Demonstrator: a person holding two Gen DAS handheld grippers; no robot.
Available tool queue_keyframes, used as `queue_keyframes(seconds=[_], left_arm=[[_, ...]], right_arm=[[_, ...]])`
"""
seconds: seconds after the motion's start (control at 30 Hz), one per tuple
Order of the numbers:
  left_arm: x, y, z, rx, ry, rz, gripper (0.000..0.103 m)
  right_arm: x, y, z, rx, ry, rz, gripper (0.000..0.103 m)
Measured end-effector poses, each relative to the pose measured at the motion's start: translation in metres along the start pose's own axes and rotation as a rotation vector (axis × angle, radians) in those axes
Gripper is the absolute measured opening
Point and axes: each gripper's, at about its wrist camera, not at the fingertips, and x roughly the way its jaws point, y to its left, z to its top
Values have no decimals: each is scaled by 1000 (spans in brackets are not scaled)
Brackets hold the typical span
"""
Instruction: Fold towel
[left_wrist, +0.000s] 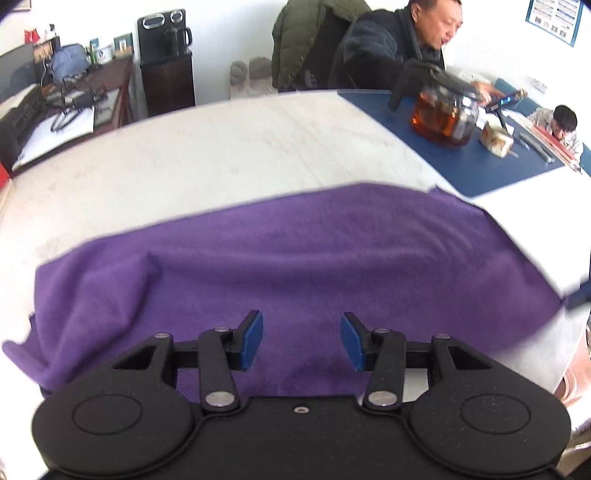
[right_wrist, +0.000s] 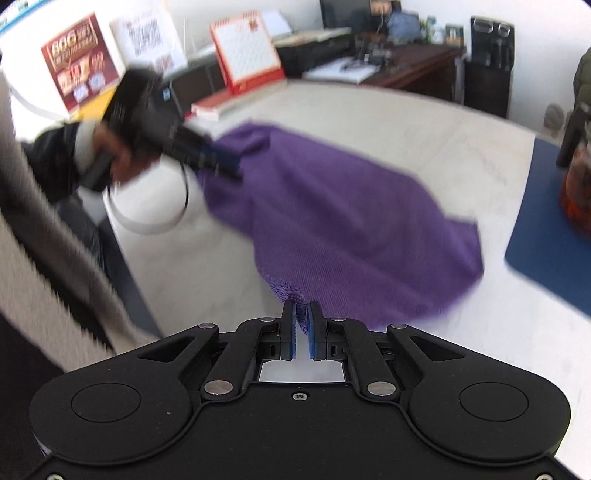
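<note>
Purple towel (left_wrist: 295, 266) lies rumpled on the white counter (left_wrist: 221, 147). Right gripper (right_wrist: 303, 325) pinches its near corner; left gripper (left_wrist: 301, 341) hovers over the cloth, fingers wide. Best grasp the other corner, then lift both evenly.

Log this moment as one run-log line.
task: fold towel | left claw: open over purple towel, nothing held | right claw: shut on towel corner | towel: rumpled, unfolded on white table

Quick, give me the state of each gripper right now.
Left gripper: open, holding nothing, over the purple towel.
Right gripper: shut on a corner of the purple towel.
</note>
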Motion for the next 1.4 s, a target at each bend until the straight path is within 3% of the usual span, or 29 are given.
queue_keyframes(seconds=[0.27,0.4,0.47,0.6,0.7,0.87,1.0,1.13,1.23,1.27,1.3,1.4], left_arm=[[43,-34,4,129,129,-84,44],[49,-47,-12,189,156,-91,47],[45,-52,-20,210,162,-84,48],[38,-58,-28,192,191,-89,49],[37,-57,-23,175,181,-56,49],[45,-29,1,118,135,75,49],[56,-3,11,67,129,168,49],[58,20,10,-39,143,208,49],[57,33,5,-116,128,214,52],[55,36,2,-145,116,222,54],[53,37,0,-156,103,247,62],[45,45,-11,-190,71,303,66]], right_arm=[[17,-7,-31,39,125,-130,7],[4,-17,-32,61,157,-189,25],[-15,-27,-24,95,104,-223,25],[-34,-53,12,157,-85,-286,42],[-15,-76,45,195,-159,-354,42],[51,-117,82,237,-123,-399,42],[86,-134,85,251,-76,-390,42],[99,-136,84,240,-46,-363,42],[101,-133,85,204,-35,-348,36],[101,-131,85,180,-30,-345,25],[101,-129,86,161,-27,-338,11],[105,-126,93,102,-10,-333,4]])
